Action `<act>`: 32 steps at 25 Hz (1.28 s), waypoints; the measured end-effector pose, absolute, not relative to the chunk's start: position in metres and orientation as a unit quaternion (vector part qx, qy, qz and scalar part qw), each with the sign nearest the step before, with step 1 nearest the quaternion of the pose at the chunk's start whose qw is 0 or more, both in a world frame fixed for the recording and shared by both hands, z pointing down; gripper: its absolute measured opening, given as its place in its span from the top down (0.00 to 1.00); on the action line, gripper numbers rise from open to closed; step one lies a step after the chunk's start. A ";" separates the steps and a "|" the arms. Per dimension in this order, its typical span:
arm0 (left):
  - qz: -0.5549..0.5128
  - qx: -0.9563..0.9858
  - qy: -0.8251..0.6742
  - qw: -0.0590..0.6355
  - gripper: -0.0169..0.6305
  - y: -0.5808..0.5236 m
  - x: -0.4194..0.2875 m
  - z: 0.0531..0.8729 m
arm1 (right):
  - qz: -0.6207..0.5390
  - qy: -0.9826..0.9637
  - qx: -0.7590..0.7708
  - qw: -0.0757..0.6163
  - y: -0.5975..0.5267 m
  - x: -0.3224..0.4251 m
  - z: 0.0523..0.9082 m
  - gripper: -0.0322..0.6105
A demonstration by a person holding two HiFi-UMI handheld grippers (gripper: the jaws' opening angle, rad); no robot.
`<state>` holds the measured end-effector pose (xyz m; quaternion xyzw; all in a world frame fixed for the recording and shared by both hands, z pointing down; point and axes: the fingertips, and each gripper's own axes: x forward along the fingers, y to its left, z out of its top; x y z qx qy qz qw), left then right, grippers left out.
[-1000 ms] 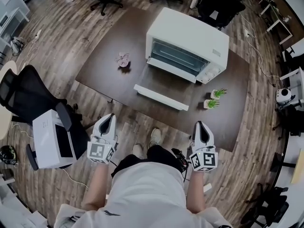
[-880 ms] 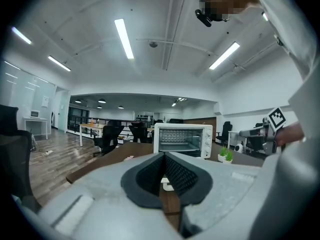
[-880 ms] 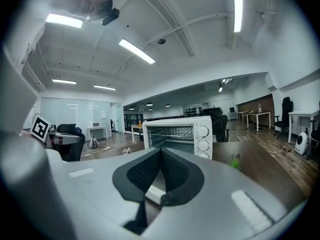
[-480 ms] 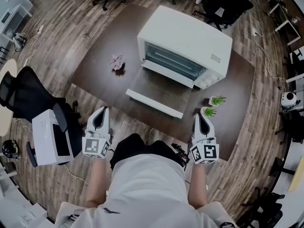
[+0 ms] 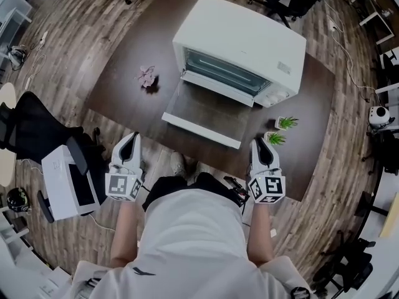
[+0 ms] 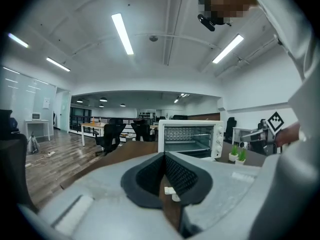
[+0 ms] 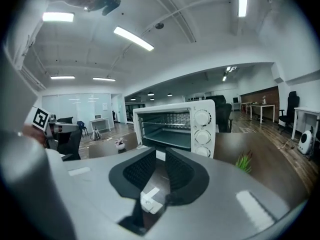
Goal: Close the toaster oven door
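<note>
The white toaster oven (image 5: 240, 42) stands on the dark table (image 5: 118, 73), and its door (image 5: 206, 112) lies folded down flat toward me, handle edge nearest. Both grippers hang short of the door, near the table's front edge. My left gripper (image 5: 129, 139) is left of the door over the floor, jaws shut and empty. My right gripper (image 5: 261, 144) is right of the door beside the plants, and its jaws are opening with nothing between them. The open oven (image 6: 190, 138) shows ahead of the left gripper (image 6: 164, 155), and likewise the oven (image 7: 175, 126) beyond the right gripper (image 7: 161, 156).
A small pink flower ornament (image 5: 147, 75) sits on the table left of the oven. Two small potted plants (image 5: 285, 123) (image 5: 275, 137) stand at the oven's front right. A white box (image 5: 65, 182) and a black chair (image 5: 31, 126) are at my left.
The person has stepped closer to the table, and both grippers have come forward toward its front edge. The oven door still lies flat open.
</note>
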<state>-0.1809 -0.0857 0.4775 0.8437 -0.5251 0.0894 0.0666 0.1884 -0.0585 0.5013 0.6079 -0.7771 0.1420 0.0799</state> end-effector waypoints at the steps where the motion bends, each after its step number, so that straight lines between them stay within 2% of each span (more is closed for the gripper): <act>1: 0.088 0.844 -0.525 0.069 0.97 -0.088 -0.182 0.479 | 0.156 -0.775 0.605 0.092 -0.056 0.187 0.515 0.84; 9: 0.087 0.848 -0.517 0.074 0.97 -0.100 -0.194 0.485 | 0.335 -0.746 0.528 0.228 -0.020 0.158 0.653 0.65; 14: 0.088 0.844 -0.523 0.081 0.97 -0.099 -0.205 0.490 | 0.331 -0.734 0.525 0.275 -0.024 0.146 0.692 0.65; 17: 0.090 0.843 -0.524 0.083 0.97 -0.099 -0.209 0.491 | 0.305 -0.730 0.551 0.267 -0.037 0.150 0.690 0.72; 28: 0.085 0.843 -0.525 0.083 0.97 -0.107 -0.206 0.490 | 0.222 -0.765 0.569 0.203 -0.047 0.150 0.616 0.73; 32: 0.086 0.844 -0.522 0.085 0.97 -0.107 -0.199 0.491 | 0.154 -0.768 0.591 0.193 -0.059 0.150 0.571 0.79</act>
